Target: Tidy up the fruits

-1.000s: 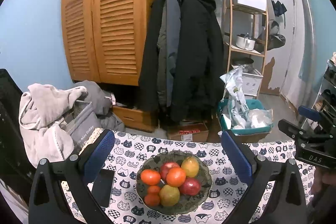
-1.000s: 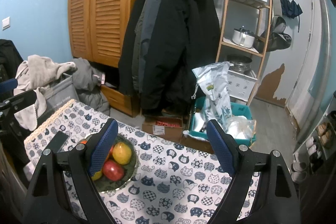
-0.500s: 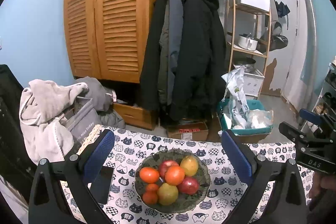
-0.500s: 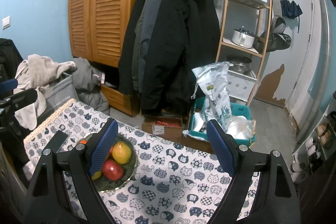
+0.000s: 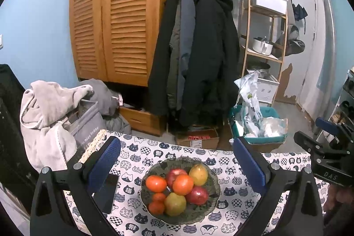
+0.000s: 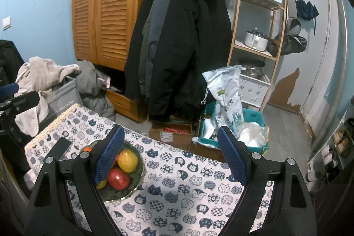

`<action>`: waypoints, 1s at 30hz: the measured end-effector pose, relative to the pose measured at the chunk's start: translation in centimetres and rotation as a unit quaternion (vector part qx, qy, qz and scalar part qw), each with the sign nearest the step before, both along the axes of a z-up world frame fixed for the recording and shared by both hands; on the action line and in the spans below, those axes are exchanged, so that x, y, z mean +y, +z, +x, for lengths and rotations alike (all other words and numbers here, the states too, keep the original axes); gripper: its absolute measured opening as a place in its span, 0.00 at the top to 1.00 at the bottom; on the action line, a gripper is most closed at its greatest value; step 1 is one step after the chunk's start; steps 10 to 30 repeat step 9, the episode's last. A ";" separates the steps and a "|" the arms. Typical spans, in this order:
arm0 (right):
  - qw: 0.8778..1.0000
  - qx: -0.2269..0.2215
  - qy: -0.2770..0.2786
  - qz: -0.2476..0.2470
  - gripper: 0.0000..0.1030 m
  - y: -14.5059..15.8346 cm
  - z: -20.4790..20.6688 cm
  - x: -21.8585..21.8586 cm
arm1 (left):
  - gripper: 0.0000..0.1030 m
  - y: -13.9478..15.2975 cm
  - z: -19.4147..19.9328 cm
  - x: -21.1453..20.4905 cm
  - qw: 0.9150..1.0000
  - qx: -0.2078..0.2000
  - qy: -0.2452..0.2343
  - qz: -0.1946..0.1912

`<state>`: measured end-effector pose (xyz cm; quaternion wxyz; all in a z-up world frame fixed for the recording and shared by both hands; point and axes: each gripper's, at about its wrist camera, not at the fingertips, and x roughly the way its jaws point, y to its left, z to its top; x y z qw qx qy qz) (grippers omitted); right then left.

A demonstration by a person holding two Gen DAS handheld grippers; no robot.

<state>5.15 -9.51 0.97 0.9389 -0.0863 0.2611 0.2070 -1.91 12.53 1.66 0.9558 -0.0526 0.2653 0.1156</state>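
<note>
The left tool [image 5: 177,160] stands wide apart with nothing between its blue pads, raised above the surface [image 5: 230,191], which wears a cat-print cloth. Just under its left finger lies a dark phone [image 5: 106,191], flat on the cloth. Straight ahead and below, centred between the two fingers, sits the bowl [image 5: 212,198] of fruit: an orange tomato [image 5: 156,183] at the left, a red apple [image 5: 174,174] behind it, another orange fruit [image 5: 183,184] in the middle, a yellow mango [image 5: 198,174] at the far right, a dark red apple [image 5: 197,195] nearer, a yellow-green pear [image 5: 174,204] at the front, and two small tangerines [image 5: 157,202] at the front left.

The right tool [image 6: 170,154] is also wide and empty, held over the cloth to the right of the bowl [image 6: 135,183]. Its left finger crosses the bowl's left part, hiding some fruit; beside that finger show the mango [image 6: 127,160] and a red apple [image 6: 118,178]. Between its fingers lies only patterned cloth [image 6: 177,174]. Beyond the surface's far edge hang dark coats [image 6: 177,48].
</note>
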 end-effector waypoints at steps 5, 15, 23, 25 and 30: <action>1.000 0.000 0.000 0.000 0.18 0.0 0.0 0.0 | 0.01 0.2 -0.1 -0.1 1.000 -0.001 -0.002 0.004; 1.000 0.000 0.000 -0.001 0.18 -0.1 -0.1 -0.1 | 0.01 0.2 -0.1 -0.1 1.000 -0.001 -0.001 0.002; 1.000 0.000 0.000 -0.001 0.18 -0.1 -0.1 -0.1 | 0.01 0.2 -0.1 -0.1 1.000 -0.001 -0.001 0.002; 1.000 0.000 0.000 -0.001 0.18 -0.1 -0.1 -0.1 | 0.01 0.2 -0.1 -0.1 1.000 -0.001 -0.001 0.002; 1.000 0.000 0.000 -0.001 0.18 -0.1 -0.1 -0.1 | 0.01 0.2 -0.1 -0.1 1.000 -0.001 -0.001 0.002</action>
